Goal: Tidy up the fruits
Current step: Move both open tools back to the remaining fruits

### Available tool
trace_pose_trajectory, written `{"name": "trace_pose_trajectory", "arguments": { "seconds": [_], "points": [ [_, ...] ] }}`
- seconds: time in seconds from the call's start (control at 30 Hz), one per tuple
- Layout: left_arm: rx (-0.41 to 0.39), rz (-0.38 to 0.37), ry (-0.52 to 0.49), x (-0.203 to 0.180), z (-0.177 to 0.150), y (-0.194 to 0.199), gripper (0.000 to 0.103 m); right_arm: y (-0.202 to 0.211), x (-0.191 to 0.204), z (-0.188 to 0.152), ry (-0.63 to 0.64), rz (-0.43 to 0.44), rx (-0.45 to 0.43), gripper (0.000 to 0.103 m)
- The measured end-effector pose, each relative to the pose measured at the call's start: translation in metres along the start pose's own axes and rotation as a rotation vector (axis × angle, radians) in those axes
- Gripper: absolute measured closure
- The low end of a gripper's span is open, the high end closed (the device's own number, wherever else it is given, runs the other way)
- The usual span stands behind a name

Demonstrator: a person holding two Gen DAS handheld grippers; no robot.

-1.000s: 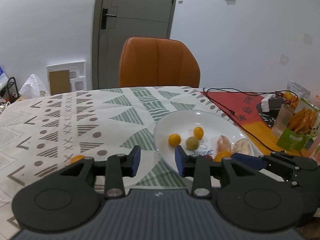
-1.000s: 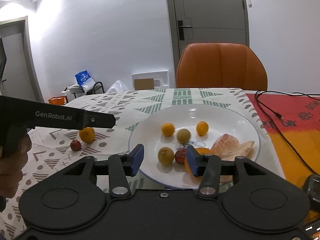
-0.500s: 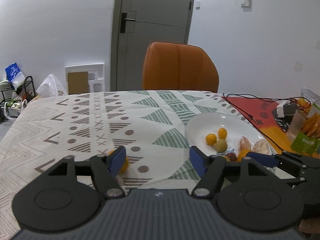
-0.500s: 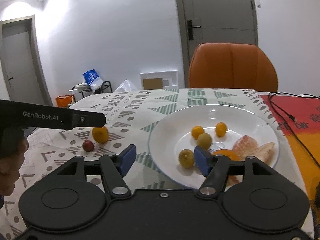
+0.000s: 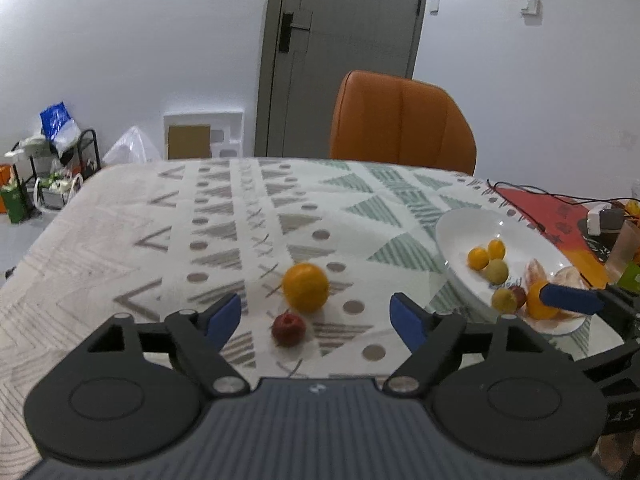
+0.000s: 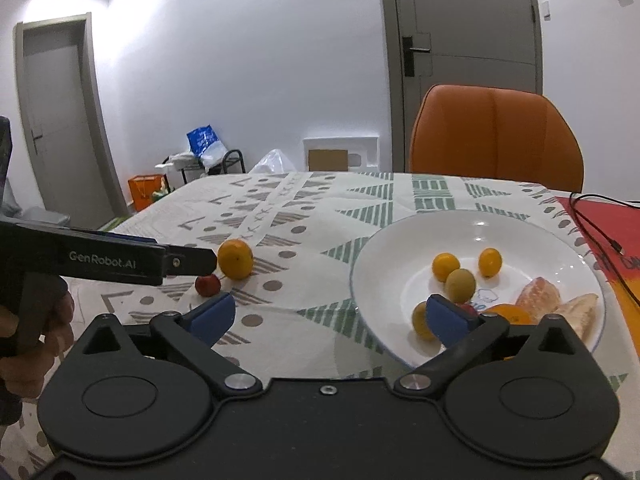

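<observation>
The left tool (image 5: pixel 316 316) stands with its blue-tipped fingers spread wide and nothing between them, poised low over the patterned counter (image 5: pixel 224 216). Framed in that gap lie two loose fruits: a small red fruit (image 5: pixel 288 329) nearest the tool and an orange (image 5: pixel 305 287) just beyond it, the two close together, perhaps touching, though the blur makes that hard to judge. A hand (image 6: pixel 38 336) grips this tool from the side, seen in the right wrist view.

The right tool (image 6: pixel 330 312) is also wide open and empty, with its right finger reaching over the near rim of the white plate (image 6: pixel 520 228), while its left finger sits above bare cloth.

On the plate rest two small orange fruits (image 6: pixel 445 267) side by side toward the back, a greenish round fruit (image 6: pixel 460 285) just in front of them, a yellow-green fruit (image 6: pixel 420 320) at the near edge, and peeled citrus segments (image 6: pixel 538 298) to the right. A larger orange piece (image 6: pixel 508 314) and something dark red sit partly hidden behind the finger.

Beyond the counter stands an orange chair (image 6: pixel 496 136), with a grey door (image 6: pixel 464 40) behind it. A black cable (image 6: pixel 592 228) trails across a red mat at the right.
</observation>
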State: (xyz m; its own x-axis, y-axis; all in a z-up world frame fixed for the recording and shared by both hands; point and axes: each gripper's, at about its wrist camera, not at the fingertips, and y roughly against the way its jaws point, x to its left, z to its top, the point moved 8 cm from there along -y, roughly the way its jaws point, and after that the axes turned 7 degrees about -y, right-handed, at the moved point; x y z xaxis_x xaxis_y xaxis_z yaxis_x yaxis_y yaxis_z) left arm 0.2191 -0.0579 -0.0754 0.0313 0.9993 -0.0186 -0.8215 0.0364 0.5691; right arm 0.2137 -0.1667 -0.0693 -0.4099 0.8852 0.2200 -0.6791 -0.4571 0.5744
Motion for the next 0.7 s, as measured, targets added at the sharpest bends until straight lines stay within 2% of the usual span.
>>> {"name": "trace_pose_trajectory", "arguments": {
  "seconds": [0.27, 0.47, 0.63, 0.7],
  "points": [
    [0.034, 0.008, 0.019, 0.014, -0.012, -0.009, 0.023, -0.011, 0.007, -0.003, 0.04, -0.031, 0.012, 0.0],
    [0.043, 0.004, 0.024, 0.019, -0.016, -0.018, 0.029, -0.017, 0.013, 0.0, 0.034, -0.001, 0.012, 0.0],
    [0.07, -0.012, 0.034, 0.022, -0.02, -0.029, 0.056, -0.021, 0.017, 0.005, 0.036, -0.003, 0.012, 0.0],
    [0.072, -0.017, 0.042, 0.023, -0.021, -0.034, 0.061, -0.024, 0.018, 0.006, 0.026, 0.007, 0.022, 0.0]
  ]
}}
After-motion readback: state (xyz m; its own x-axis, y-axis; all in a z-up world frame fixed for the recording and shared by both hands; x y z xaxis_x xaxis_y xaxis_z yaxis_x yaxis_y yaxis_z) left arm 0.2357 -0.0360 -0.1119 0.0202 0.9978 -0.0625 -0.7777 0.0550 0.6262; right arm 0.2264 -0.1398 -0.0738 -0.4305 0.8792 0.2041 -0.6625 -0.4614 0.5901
